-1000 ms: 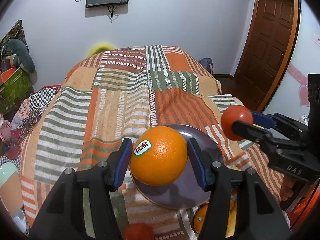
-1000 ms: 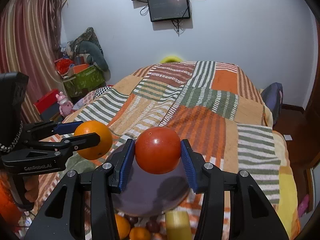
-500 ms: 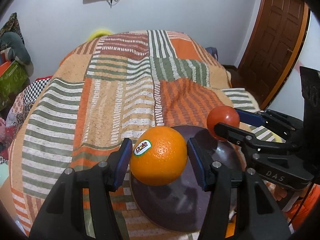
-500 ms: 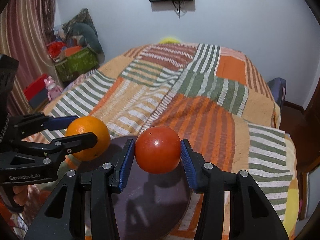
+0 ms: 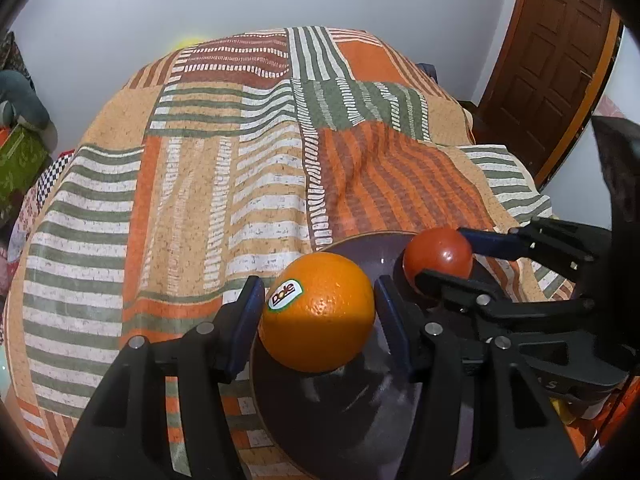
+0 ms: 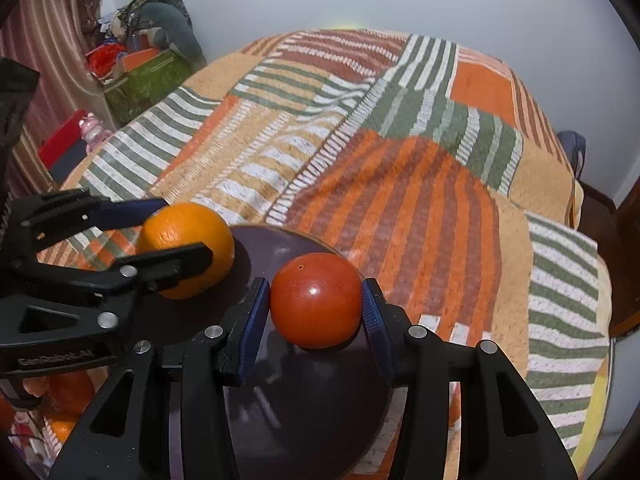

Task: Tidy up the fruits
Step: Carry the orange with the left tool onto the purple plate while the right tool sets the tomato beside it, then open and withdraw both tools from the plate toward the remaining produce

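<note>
— What's different from a second ago?

— I've brought both claws down and forward: the dark plate [image 5: 360, 420] fills far more of each view, and the wall screen has slid off the top edge.

— And the fruit?

— My orange [image 5: 318, 312] and tomato [image 6: 316, 300] now hang low over that plate. My right gripper [image 5: 442, 262] has drawn much nearer my left gripper [image 5: 318, 314].

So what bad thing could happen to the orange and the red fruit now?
Both could roll. The orange in the left gripper and the red fruit in the right gripper are round, and the dark plate looks shallow on a soft striped blanket. The two grippers are also close together, so they might bump.
</note>
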Tool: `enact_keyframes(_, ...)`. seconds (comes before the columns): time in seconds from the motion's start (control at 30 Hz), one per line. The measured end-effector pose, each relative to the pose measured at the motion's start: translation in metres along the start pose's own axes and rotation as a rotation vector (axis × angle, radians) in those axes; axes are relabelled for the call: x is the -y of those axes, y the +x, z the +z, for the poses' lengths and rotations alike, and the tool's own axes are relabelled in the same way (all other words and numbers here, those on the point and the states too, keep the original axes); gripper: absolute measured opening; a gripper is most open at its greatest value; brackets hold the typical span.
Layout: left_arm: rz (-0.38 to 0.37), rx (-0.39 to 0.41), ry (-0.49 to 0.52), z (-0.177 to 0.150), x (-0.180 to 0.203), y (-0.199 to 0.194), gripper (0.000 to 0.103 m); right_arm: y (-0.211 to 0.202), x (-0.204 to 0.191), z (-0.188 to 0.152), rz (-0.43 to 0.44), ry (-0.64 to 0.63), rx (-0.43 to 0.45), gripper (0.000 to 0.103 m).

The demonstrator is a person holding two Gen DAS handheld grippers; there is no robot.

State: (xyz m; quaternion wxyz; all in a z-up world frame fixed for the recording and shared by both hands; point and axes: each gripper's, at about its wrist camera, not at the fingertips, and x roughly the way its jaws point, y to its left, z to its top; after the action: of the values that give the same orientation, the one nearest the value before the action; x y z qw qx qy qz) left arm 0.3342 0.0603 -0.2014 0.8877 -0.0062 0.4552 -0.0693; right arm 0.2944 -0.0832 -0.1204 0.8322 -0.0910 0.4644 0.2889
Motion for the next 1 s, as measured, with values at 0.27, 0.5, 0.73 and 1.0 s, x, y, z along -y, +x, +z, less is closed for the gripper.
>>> enact_keyframes(0.27,-0.004,-0.012,0.014,-0.001,0.003,0.000,0.057,0.001,0.002,-0.001,0.019,0.008,-0.018,0.045)
enact_keyframes(0.5,-0.038,-0.024,-0.022,-0.002,-0.002,-0.003,0.060,-0.007,0.004,-0.003,0.003,0.023,0.007,0.058)
enact_keyframes(0.73,-0.024,-0.008,-0.035,-0.005,-0.002,-0.018,0.060,-0.034,0.000,-0.006,-0.028,0.009,0.067,0.065)
enact_keyframes(1.0,-0.009,0.037,-0.053,-0.013,-0.004,-0.056,0.062,-0.076,-0.004,-0.020,-0.049,0.025,0.144,0.067)
